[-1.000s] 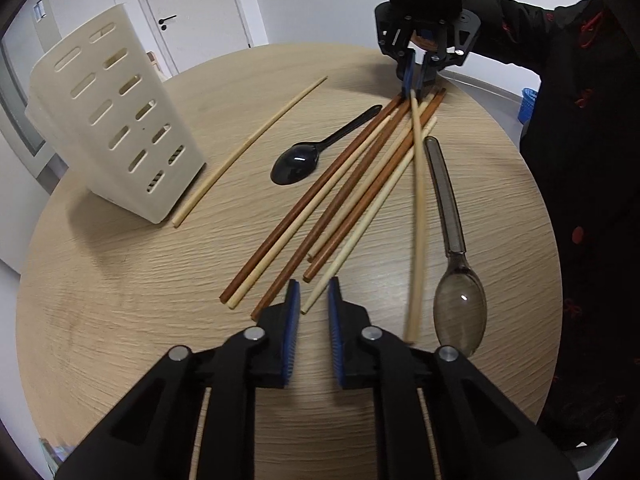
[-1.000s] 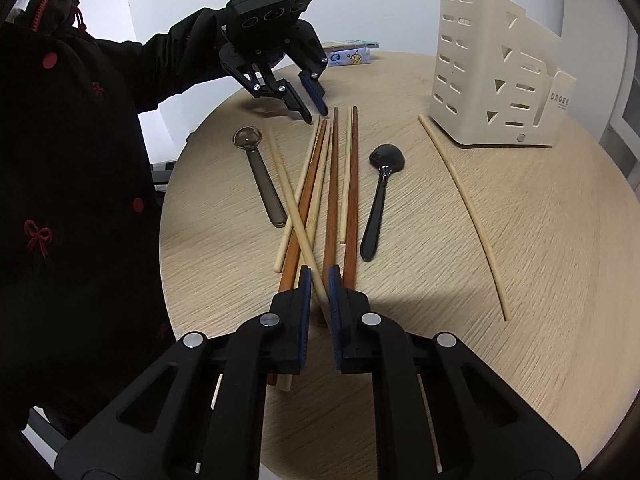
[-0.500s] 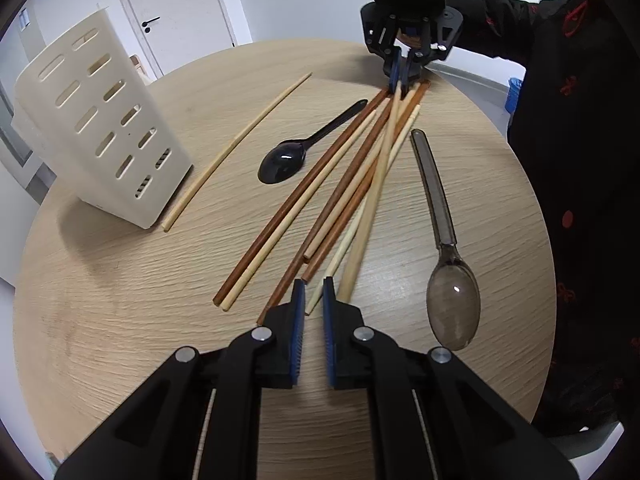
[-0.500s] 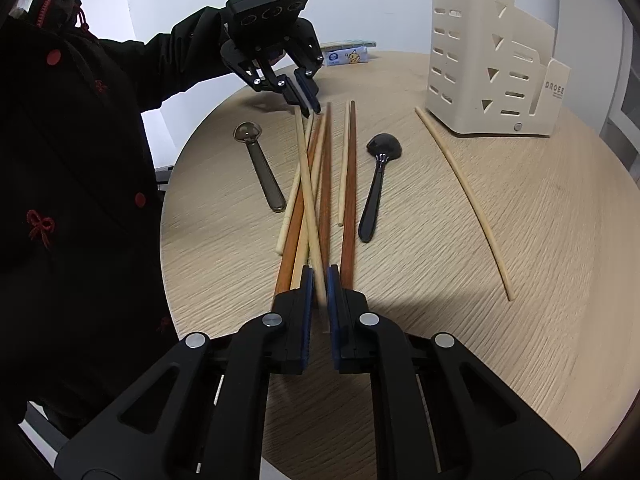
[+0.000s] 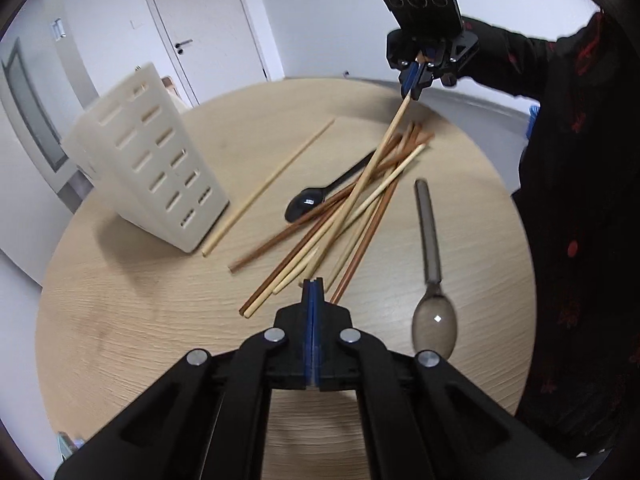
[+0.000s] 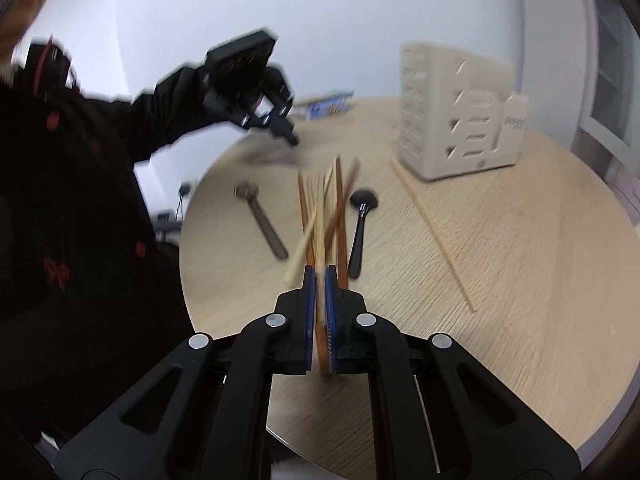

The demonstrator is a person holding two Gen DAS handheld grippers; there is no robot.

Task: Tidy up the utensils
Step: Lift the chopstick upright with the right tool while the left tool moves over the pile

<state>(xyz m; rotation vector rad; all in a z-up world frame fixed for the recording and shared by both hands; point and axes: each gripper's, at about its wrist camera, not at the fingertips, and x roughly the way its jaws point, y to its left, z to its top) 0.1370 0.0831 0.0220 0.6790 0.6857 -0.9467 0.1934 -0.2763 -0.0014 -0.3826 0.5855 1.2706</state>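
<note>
My right gripper (image 6: 319, 276), seen across the table as the right gripper (image 5: 414, 84), is shut on one end of a light wooden chopstick (image 5: 360, 188) and holds that end off the round table (image 5: 120, 320). The stick slopes down over the chopstick pile (image 5: 376, 216) to the tips of my left gripper (image 5: 313, 284). The left jaws are closing, blue pads flush; I cannot tell whether the stick's tip is pinched. A black spoon (image 5: 306, 204) and a translucent grey spoon (image 5: 434, 320) flank the pile. The cream utensil holder (image 5: 152, 160) stands at the left.
A single pale chopstick (image 5: 272, 182) lies apart, next to the holder (image 6: 452, 120). A small blue box (image 6: 328, 106) sits at the table's far edge. The person's black sleeve (image 5: 580, 160) fills the right side. A white door and walls lie beyond.
The right gripper closed on the light chopstick's end and lifted it, swinging its far end toward the left gripper. The left jaws closed fully. Both grippers rose a little.
</note>
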